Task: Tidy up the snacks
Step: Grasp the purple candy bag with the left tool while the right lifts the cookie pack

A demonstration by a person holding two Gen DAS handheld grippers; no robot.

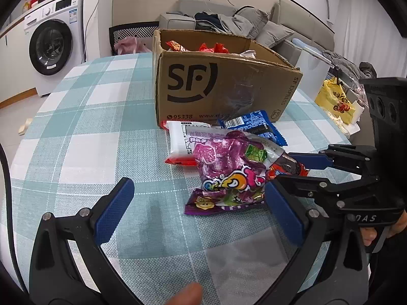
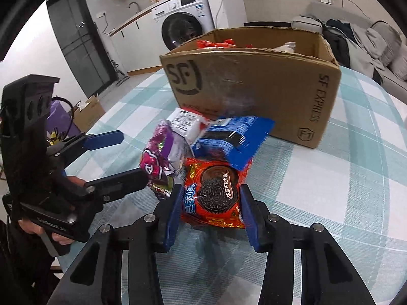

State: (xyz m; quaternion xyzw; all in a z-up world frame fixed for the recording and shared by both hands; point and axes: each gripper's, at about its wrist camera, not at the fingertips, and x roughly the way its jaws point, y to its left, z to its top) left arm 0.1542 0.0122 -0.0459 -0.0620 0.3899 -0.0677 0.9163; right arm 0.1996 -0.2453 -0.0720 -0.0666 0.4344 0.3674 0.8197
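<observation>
Right gripper (image 2: 208, 206) clamped on the red Oreo pack (image 2: 212, 195)
Lifting may drag the overlapping blue pack (image 2: 234, 139); left gripper (image 1: 198, 203) gapes empty

1. The worktop (image 1: 84, 127) wears a teal-and-white check cloth.
2. A cardboard box (image 1: 218, 86) stands on it, open-topped.
3. Just in front of the box lie a white packet (image 1: 179, 139) and a blue packet (image 1: 257, 124).
4. Nearer than these, a purple bag (image 1: 226, 172) overlaps the white packet.
</observation>
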